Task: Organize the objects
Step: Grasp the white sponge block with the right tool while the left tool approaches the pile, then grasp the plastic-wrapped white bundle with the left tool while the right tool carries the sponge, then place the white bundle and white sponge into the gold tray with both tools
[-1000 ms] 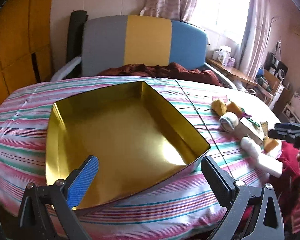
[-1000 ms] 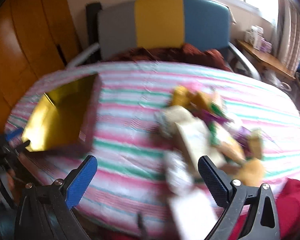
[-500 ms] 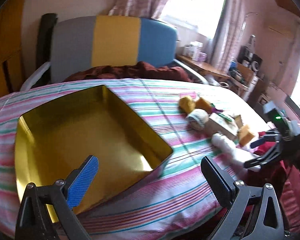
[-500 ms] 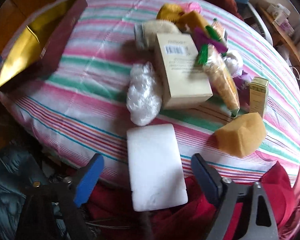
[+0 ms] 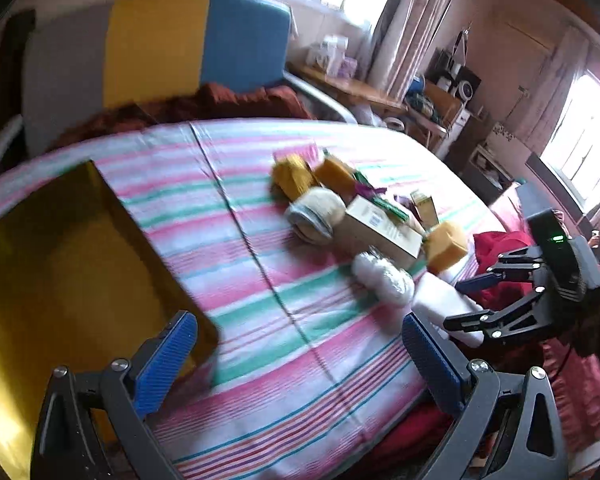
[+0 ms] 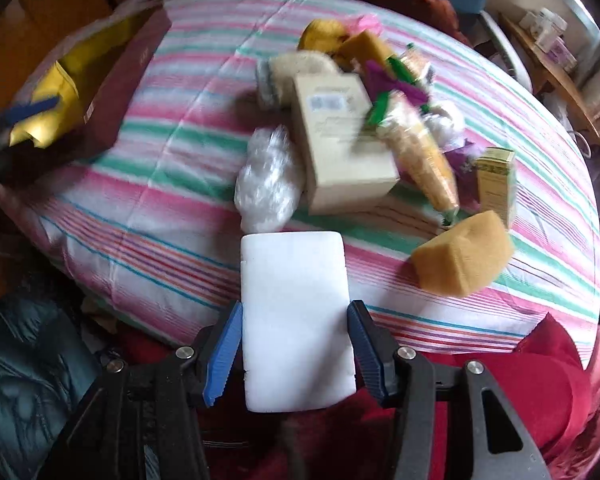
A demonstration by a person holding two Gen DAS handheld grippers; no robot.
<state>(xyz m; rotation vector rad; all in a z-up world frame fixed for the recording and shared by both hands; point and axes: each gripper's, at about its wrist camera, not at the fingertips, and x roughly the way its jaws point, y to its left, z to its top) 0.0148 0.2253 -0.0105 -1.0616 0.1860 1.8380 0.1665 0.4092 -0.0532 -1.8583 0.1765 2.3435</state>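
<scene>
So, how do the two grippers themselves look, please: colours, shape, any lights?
Both are alike: black angular frames with silver screws at the joints and two fingers faced with blue ribbed pads. The left gripper shows this up close. The right gripper has the same build; seen from the left view, it carries a black box on top with a small green light. No sleeves or cables show clearly.
</scene>
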